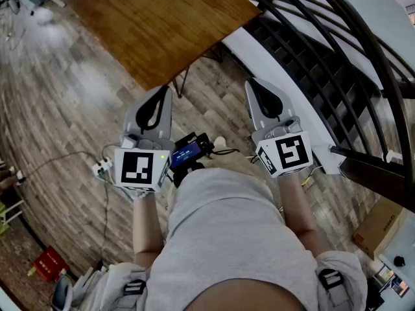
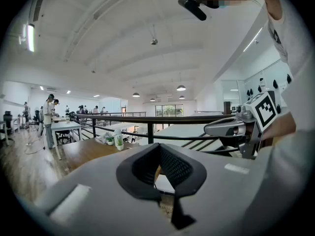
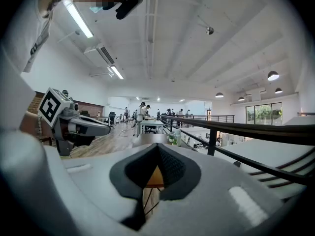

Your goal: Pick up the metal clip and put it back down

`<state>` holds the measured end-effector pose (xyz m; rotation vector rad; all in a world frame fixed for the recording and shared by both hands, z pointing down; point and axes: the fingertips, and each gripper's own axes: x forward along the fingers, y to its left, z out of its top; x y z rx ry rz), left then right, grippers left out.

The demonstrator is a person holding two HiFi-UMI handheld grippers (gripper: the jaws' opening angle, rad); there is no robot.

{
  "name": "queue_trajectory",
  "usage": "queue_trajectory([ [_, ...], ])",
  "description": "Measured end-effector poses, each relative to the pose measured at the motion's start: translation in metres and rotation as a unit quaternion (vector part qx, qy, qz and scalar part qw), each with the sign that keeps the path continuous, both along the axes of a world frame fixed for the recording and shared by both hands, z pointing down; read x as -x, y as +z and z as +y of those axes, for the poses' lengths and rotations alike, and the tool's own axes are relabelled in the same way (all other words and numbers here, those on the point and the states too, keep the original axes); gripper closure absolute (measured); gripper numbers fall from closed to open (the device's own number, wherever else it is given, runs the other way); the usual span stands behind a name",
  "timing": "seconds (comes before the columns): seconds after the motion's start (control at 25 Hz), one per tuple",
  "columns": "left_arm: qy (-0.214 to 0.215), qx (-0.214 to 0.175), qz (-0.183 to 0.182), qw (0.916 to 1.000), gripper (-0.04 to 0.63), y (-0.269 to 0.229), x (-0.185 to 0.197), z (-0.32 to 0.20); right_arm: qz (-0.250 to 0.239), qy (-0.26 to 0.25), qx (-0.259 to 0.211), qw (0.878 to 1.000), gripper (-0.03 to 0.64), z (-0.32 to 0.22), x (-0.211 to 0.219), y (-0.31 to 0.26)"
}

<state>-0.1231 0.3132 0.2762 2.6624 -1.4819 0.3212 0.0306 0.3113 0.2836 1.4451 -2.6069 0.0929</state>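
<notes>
No metal clip shows in any view. In the head view my left gripper point(image 1: 157, 101) and right gripper point(image 1: 260, 96) are held side by side at waist height, both pointing forward toward a wooden table point(image 1: 155, 24). Both are shut with nothing between the pads. The left gripper view looks along its shut jaws point(image 2: 158, 154) at the table point(image 2: 88, 151) and catches the right gripper point(image 2: 235, 129) at the right. In the right gripper view, past the shut right gripper point(image 3: 155, 154), the left gripper point(image 3: 78, 127) appears at the left.
A black railing point(image 1: 324, 57) over a stairwell runs along the right. A power strip point(image 1: 100, 168) with a cable lies on the wood floor at the left. Small potted plants point(image 2: 118, 142) stand on the table. A cardboard box point(image 1: 379, 229) sits at the lower right. People stand far off point(image 2: 49, 117).
</notes>
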Motion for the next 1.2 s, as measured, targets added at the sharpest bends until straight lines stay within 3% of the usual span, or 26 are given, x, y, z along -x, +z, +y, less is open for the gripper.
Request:
queue_trajectory([
  [0.36,-0.003,-0.001,-0.002,1.0,0.583,-0.002,0.001,-0.002,0.0,-0.007,0.0,1.0,0.617,-0.003,0.003,-0.001],
  [0.6,-0.011,0.0,-0.004,0.9999,0.595,0.001,0.003,-0.002,-0.037,-0.004,0.006,0.999,0.615,-0.006,0.001,-0.004],
  [0.68,-0.011,0.004,-0.005,0.9999,0.519,0.005,0.002,-0.002,-0.041,-0.003,0.005,0.999,0.615,-0.006,0.0,-0.005],
  [0.88,-0.01,0.004,-0.007,0.9999,0.5,0.006,-0.006,-0.001,-0.049,-0.006,0.006,0.999,0.532,-0.006,-0.006,-0.005],
  [1.2,-0.017,0.0,-0.005,0.9998,0.503,0.004,-0.021,0.002,-0.053,-0.011,0.013,0.998,0.514,-0.006,-0.022,0.002],
])
